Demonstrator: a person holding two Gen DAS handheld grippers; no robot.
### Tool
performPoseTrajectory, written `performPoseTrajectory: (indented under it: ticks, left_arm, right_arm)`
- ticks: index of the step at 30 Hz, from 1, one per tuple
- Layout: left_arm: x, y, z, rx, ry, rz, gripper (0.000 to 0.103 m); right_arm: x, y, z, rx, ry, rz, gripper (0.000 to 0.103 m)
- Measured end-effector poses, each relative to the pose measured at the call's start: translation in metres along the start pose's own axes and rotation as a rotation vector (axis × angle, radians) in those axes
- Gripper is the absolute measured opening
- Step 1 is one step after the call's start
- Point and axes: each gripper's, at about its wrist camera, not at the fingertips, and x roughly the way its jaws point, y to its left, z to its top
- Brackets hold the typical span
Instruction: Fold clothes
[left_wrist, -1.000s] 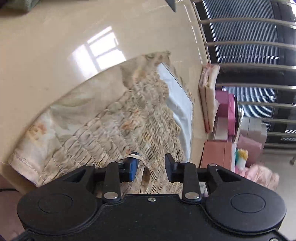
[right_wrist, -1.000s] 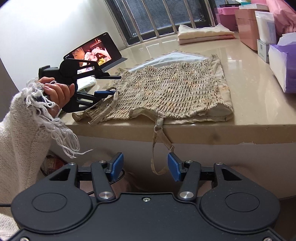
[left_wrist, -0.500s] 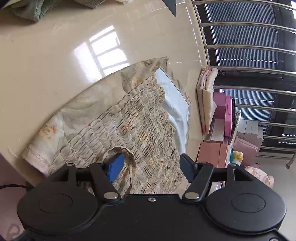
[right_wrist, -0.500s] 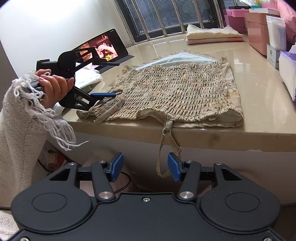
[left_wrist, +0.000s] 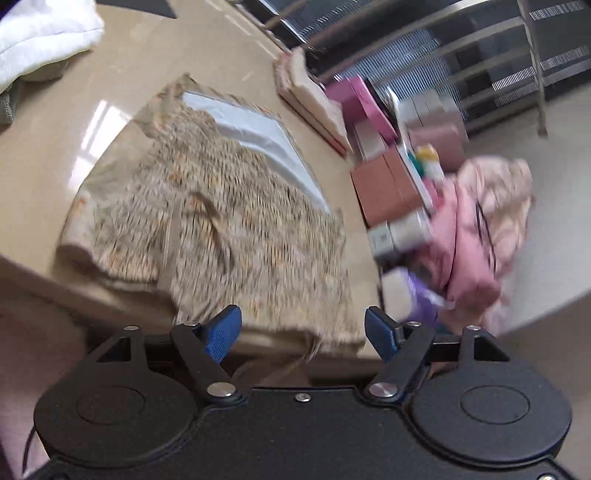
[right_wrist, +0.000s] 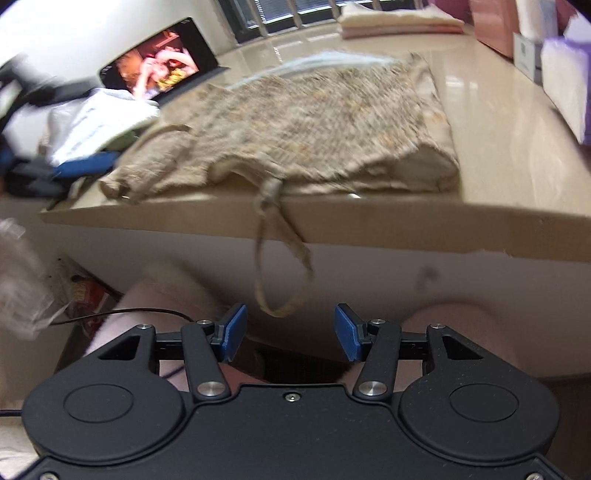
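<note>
A beige smocked top (left_wrist: 251, 221) (right_wrist: 321, 122) lies flat on the beige counter (right_wrist: 498, 125). One strap (left_wrist: 214, 221) (right_wrist: 162, 133) rests loose on the top near its left corner. The other strap (right_wrist: 280, 258) hangs in a loop over the counter's front edge. My left gripper (left_wrist: 303, 332) is back from the top's near edge, its jaws opening with nothing between the pads. My right gripper (right_wrist: 290, 332) stands open below the counter edge. The loop's lowest end dangles between its fingertips, and the pads do not touch it.
A tablet (right_wrist: 159, 62) playing video leans at the back left, with a heap of white cloth (right_wrist: 92, 122) beside it. Folded cloths (right_wrist: 399, 22) lie at the far edge. Pink boxes (left_wrist: 388, 184) and a tissue box (right_wrist: 565, 74) line the right side.
The left gripper let go of the strap, opened wide, rolled and drew back from the top; the strap now lies on it. The right gripper sank closer to the hanging loop.
</note>
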Motion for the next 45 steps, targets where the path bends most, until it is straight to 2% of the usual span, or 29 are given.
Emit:
performPoseTrajectory:
  ticks: [4,7,11,14,15,16,18,21,25,27,29,32,34,36,41,44,45]
  left_arm:
    - [0.001,0.002,-0.036,0.084,0.068,0.021,0.073]
    - [0.007,0.0,-0.053,0.153,0.114,0.055,0.074]
    - [0.014,-0.004,-0.063,0.227,0.137,0.11,0.074]
    - [0.013,-0.004,-0.064,0.225,0.137,0.09,0.074]
    - [0.013,-0.005,-0.065,0.23,0.13,0.09,0.074]
    - [0.014,-0.006,-0.066,0.241,0.123,0.097,0.074]
    - [0.017,-0.008,-0.068,0.272,0.118,0.12,0.074]
    - [0.026,-0.011,-0.07,0.309,0.136,0.156,0.074]
    - [0.043,-0.011,-0.073,0.324,0.181,0.173,0.074]
    - [0.051,-0.011,-0.075,0.33,0.199,0.157,0.074]
    - [0.06,-0.012,-0.077,0.346,0.213,0.148,0.074]
    - [0.079,-0.019,-0.08,0.404,0.219,0.188,0.074]
    - [0.097,-0.025,-0.083,0.46,0.229,0.242,0.074]
    - [0.115,-0.031,-0.086,0.495,0.242,0.283,0.074]
    - [0.147,-0.03,-0.092,0.461,0.243,0.311,0.072]
    - [0.159,-0.027,-0.094,0.448,0.24,0.303,0.056]
    - [0.162,-0.026,-0.095,0.446,0.238,0.296,0.045]
  right_arm:
    - [0.017,-0.007,0.002,0.01,0.008,-0.034,0.055]
    - [0.032,-0.014,0.004,0.074,-0.01,0.002,0.055]
    - [0.051,-0.019,0.002,0.148,-0.024,0.066,0.055]
    - [0.066,-0.021,0.001,0.186,-0.004,0.095,0.052]
    - [0.07,-0.022,0.0,0.195,0.013,0.099,0.044]
    - [0.074,-0.023,-0.001,0.203,0.033,0.104,0.028]
    - [0.073,-0.027,-0.003,0.218,0.058,0.112,0.011]
    - [0.057,-0.033,-0.005,0.244,0.015,0.117,0.002]
    - [0.021,-0.049,-0.01,0.333,-0.037,0.171,0.001]
    - [0.006,-0.052,-0.012,0.352,-0.057,0.208,0.001]
    - [0.0,-0.051,-0.012,0.339,-0.061,0.189,0.002]
    - [-0.004,-0.048,-0.012,0.323,-0.06,0.155,0.011]
    - [-0.009,-0.048,-0.013,0.329,-0.076,0.136,0.026]
    - [-0.018,-0.049,-0.015,0.328,-0.108,0.119,0.029]
    - [-0.042,-0.054,-0.02,0.323,-0.197,0.055,0.03]
    - [-0.05,-0.056,-0.02,0.339,-0.242,0.023,0.03]
    - [-0.052,-0.058,-0.02,0.346,-0.251,0.018,0.03]
